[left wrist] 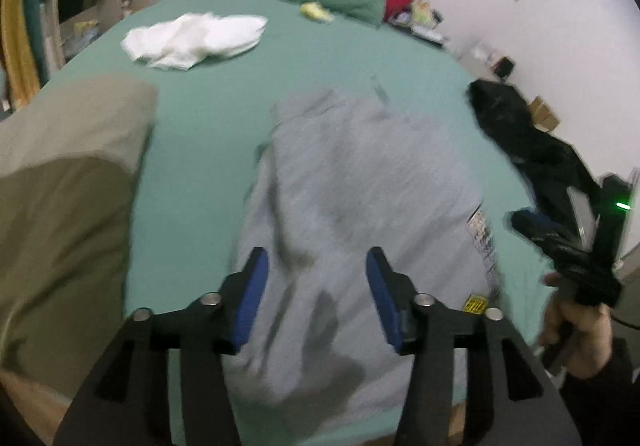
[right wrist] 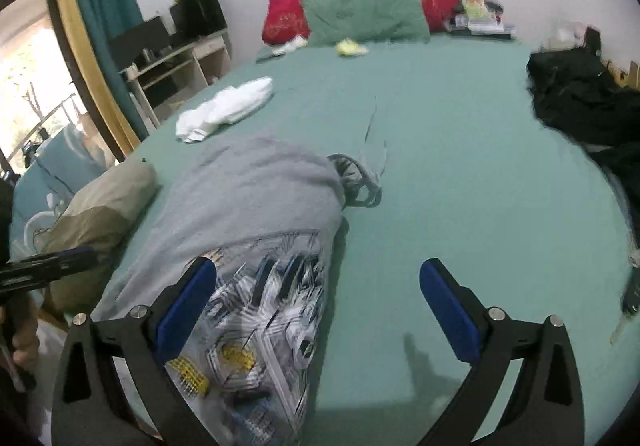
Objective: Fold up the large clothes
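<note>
A grey T-shirt (left wrist: 360, 182) lies folded lengthwise on the green bed sheet (left wrist: 200, 150), its printed front showing along one side (right wrist: 264, 310). My left gripper (left wrist: 316, 266) hovers just above the shirt's near end, open and empty. My right gripper (right wrist: 318, 278) is open and empty over the shirt's right edge and the bare sheet (right wrist: 460, 166). The right gripper also shows at the right of the left wrist view (left wrist: 568, 234), and the left gripper at the left edge of the right wrist view (right wrist: 44, 266).
A white garment (left wrist: 192, 40) lies crumpled farther up the bed. A beige folded cloth (right wrist: 104, 206) sits at the left edge. A black garment (right wrist: 580, 102) lies at the right. Green (right wrist: 364, 14) and red pillows lean on the headboard. Shelves (right wrist: 172, 58) stand left.
</note>
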Action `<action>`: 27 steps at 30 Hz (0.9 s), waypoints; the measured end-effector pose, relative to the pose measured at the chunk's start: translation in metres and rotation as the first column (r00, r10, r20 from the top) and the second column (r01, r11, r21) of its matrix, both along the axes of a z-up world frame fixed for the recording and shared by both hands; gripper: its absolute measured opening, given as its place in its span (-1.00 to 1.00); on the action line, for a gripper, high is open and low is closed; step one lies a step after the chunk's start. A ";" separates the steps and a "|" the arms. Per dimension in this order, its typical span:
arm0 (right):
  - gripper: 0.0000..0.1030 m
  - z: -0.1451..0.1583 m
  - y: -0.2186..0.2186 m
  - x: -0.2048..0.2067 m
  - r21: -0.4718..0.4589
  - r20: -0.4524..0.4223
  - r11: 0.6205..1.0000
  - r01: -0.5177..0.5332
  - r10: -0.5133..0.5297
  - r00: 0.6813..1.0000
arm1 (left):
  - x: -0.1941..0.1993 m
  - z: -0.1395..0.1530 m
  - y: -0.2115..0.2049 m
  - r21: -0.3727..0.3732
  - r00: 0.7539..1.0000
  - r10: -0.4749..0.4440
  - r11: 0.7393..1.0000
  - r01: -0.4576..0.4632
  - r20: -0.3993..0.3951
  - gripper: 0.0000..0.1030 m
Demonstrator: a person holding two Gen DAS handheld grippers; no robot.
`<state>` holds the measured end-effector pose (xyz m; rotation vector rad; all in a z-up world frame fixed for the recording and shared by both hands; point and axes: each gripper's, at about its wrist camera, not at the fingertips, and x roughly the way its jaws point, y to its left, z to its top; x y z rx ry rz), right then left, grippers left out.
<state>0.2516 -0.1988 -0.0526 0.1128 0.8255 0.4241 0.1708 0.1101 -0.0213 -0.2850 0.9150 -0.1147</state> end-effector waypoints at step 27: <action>0.97 -0.073 0.025 0.025 0.122 -0.133 0.993 -0.010 0.026 0.991 | 0.054 -0.113 0.049 -0.266 0.967 0.040 0.958 -0.109 -0.252 0.48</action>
